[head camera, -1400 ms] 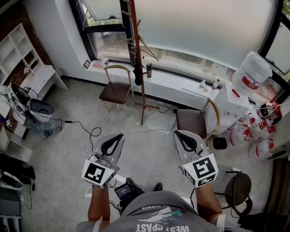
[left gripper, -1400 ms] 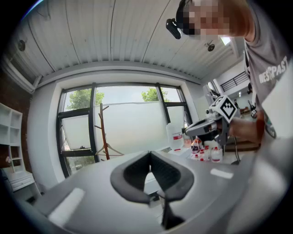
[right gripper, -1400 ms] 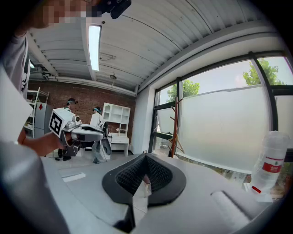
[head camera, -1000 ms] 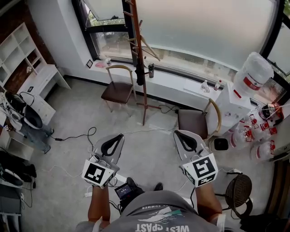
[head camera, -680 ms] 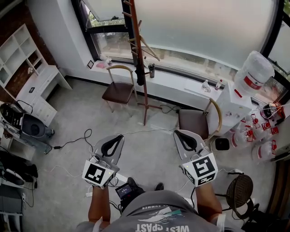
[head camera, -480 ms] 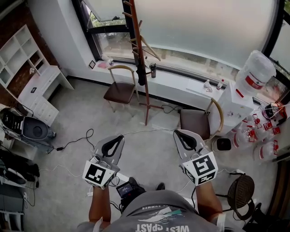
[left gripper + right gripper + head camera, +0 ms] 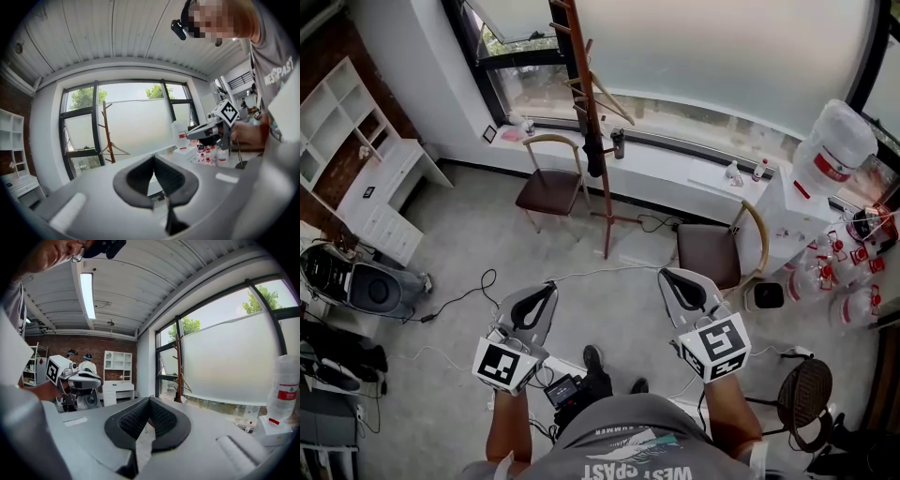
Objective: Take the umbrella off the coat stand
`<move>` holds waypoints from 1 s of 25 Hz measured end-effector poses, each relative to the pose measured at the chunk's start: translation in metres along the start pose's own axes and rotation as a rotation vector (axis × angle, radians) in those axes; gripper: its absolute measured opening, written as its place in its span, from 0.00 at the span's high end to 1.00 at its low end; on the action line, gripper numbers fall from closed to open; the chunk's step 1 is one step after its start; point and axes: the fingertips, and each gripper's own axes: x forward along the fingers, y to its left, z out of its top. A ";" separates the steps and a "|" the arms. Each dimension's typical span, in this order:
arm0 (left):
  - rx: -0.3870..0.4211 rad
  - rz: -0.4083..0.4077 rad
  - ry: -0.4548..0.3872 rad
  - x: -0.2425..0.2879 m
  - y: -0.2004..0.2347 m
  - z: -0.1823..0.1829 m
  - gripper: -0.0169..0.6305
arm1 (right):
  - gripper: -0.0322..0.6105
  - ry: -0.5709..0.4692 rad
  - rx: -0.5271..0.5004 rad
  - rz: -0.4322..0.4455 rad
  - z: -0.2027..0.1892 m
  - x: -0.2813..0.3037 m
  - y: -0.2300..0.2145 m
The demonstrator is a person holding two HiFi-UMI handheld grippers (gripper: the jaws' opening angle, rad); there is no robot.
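A tall brown wooden coat stand (image 7: 592, 112) rises by the window at the top centre of the head view. A black folded umbrella (image 7: 595, 155) hangs on its pole, and a wooden hanger (image 7: 609, 94) hangs beside it. My left gripper (image 7: 550, 284) and right gripper (image 7: 665, 276) are held side by side low in that view, well short of the stand. Both are shut with nothing between their pads. In the left gripper view the stand (image 7: 107, 133) shows far off, left of the jaws. The right gripper view has the stand (image 7: 178, 366) just right of the jaws.
A wooden chair (image 7: 549, 186) stands left of the stand's base and another chair (image 7: 712, 253) to its right. A white water dispenser (image 7: 797, 211) with a bottle (image 7: 836, 145) is at the right. Cables (image 7: 478, 286) lie on the floor. A grey machine (image 7: 366, 286) sits at the left.
The person has stepped forward, so a shoe now shows below the grippers and the stand sits slightly nearer. Both grippers stay shut and side by side.
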 end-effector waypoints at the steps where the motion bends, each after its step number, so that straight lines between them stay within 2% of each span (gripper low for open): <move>1: -0.004 -0.009 -0.001 0.005 0.005 -0.002 0.97 | 0.95 0.003 0.002 -0.008 0.000 0.005 -0.001; 10: -0.032 -0.106 -0.023 0.056 0.069 -0.015 0.97 | 0.95 0.032 0.023 -0.095 0.005 0.066 -0.014; 21: -0.005 -0.217 -0.067 0.103 0.156 -0.029 0.97 | 0.95 0.034 0.037 -0.225 0.023 0.142 -0.024; 25: 0.008 -0.237 -0.052 0.115 0.183 -0.036 0.97 | 0.95 0.043 0.047 -0.267 0.022 0.164 -0.025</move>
